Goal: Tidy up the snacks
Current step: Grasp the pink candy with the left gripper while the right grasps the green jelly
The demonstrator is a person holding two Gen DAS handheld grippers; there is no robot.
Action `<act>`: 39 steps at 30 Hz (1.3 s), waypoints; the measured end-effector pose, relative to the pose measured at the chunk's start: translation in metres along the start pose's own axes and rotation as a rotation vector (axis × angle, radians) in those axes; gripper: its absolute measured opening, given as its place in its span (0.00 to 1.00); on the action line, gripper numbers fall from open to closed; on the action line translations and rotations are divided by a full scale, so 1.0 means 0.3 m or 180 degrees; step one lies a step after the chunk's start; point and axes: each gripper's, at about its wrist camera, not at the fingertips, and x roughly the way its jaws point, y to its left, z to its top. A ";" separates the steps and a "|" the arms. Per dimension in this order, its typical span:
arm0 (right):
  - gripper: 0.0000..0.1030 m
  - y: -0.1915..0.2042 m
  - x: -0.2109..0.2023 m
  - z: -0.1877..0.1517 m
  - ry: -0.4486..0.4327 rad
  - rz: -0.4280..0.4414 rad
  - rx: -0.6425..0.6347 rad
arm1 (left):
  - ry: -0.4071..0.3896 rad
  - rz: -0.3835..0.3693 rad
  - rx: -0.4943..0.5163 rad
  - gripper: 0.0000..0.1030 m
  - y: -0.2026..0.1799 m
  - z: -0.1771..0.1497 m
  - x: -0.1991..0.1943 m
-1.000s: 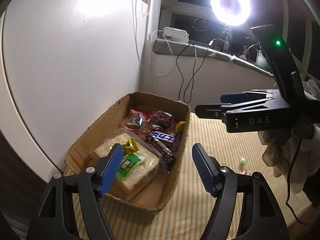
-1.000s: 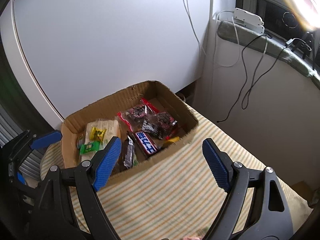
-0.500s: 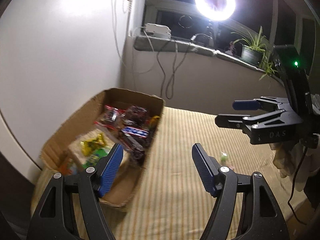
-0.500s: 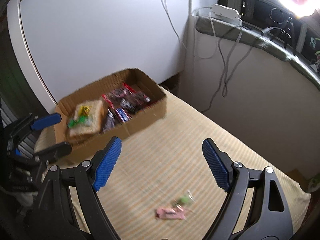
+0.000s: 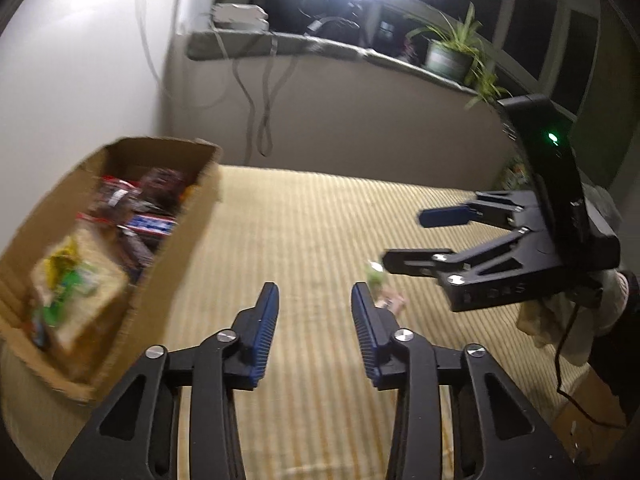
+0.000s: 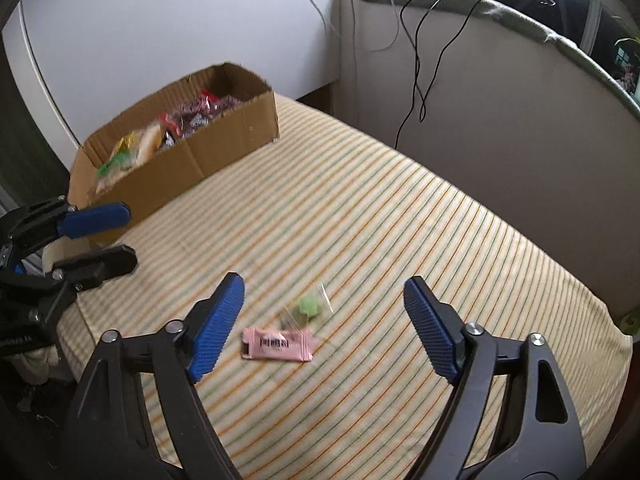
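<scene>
While both views swing off the cardboard box (image 6: pixel 176 160) of snacks toward the striped mattress (image 6: pixel 400 208), the right gripper (image 6: pixel 324 320), jaws narrowing but apart, frames a pink wrapper (image 6: pixel 277 345) and green candy (image 6: pixel 308 307) at lower centre. Nothing sits in the left gripper (image 5: pixel 314 330), whose jaws have just been closing. Picking up these strays looks next.

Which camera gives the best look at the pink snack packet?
The right wrist view: the pink snack packet lies whole on the striped cloth. In the left wrist view it is mostly hidden behind the left tongs' finger.
</scene>
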 end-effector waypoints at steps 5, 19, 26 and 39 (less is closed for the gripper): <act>0.56 0.000 0.056 -0.026 0.0150 0.0122 -0.0056 | 0.0166 -0.0171 0.0082 0.26 -0.049 -0.019 0.049; 0.34 -0.005 0.156 -0.032 0.0303 0.0222 -0.0111 | 0.0415 -0.0320 0.0353 0.25 -0.124 -0.031 0.142; 0.26 -0.058 0.156 -0.032 0.0282 0.0194 -0.0054 | 0.0507 -0.0348 0.0525 0.25 -0.155 -0.028 0.185; 0.26 -0.161 0.104 -0.084 0.0265 0.0132 0.0101 | 0.0671 -0.0243 0.0897 0.25 -0.240 -0.040 0.260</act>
